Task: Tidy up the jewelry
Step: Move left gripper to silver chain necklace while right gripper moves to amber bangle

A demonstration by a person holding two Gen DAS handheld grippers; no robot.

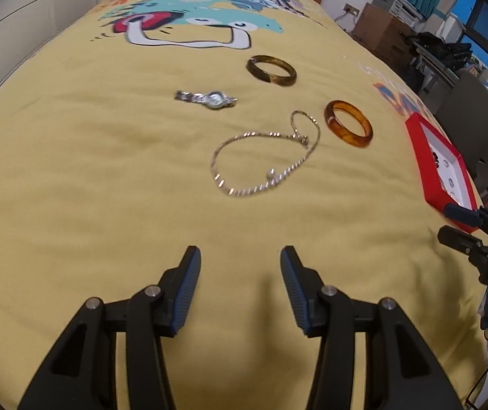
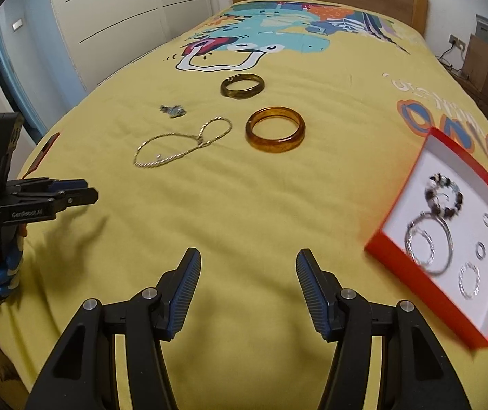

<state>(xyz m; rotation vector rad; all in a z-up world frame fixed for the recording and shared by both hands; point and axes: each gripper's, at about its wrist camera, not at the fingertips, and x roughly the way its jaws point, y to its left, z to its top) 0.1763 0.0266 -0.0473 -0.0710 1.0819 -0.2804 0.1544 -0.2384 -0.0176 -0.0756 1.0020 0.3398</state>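
On the yellow bedspread lie a chain necklace, two bangles, a watch and a red box. Left gripper and right gripper both hover with jaws apart, holding nothing

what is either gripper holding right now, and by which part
Nothing is held. The left gripper and right gripper both stand open over bare bedspread, short of the necklace.

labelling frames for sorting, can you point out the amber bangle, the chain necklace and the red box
amber bangle [image 2: 275,147], right wrist view, on its near rim
chain necklace [image 1: 244,192], left wrist view, on the near curve of the chain
red box [image 2: 425,275], right wrist view, on its near red wall
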